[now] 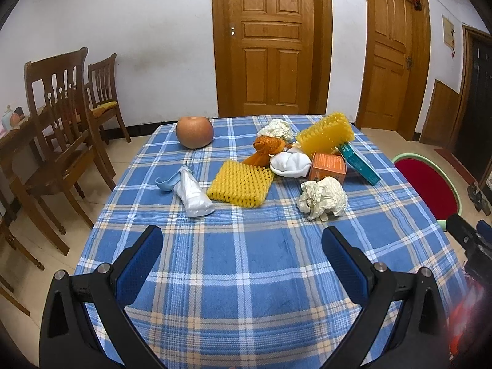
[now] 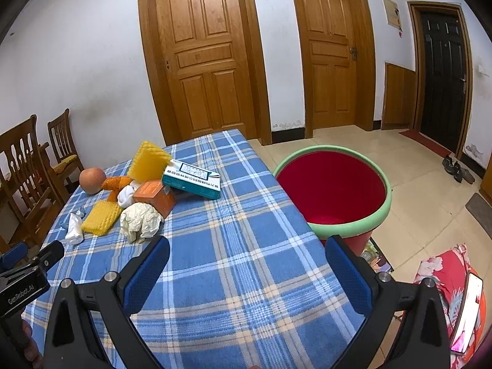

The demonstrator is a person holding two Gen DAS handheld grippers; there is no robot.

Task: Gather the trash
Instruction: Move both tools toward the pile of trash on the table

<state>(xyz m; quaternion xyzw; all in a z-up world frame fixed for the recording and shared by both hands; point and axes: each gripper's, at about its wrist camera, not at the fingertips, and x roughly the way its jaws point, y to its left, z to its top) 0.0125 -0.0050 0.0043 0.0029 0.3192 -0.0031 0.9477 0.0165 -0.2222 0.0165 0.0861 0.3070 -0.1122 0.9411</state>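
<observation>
- The table (image 1: 252,276), under a blue plaid cloth, carries the trash in a cluster toward its far edge.
- A red bin (image 2: 332,190) with a green rim stands on the floor just beside the table's right edge.
- The left gripper (image 1: 243,246) hovers over the near edge, fingers spread wide, holding nothing.
- The right gripper (image 2: 246,255) hangs by the right edge, likewise parted and empty.
- A teal box (image 2: 192,178) leans on an orange box (image 2: 155,196).
- Crumpled paper (image 1: 323,198) lies nearest the grippers.
</observation>
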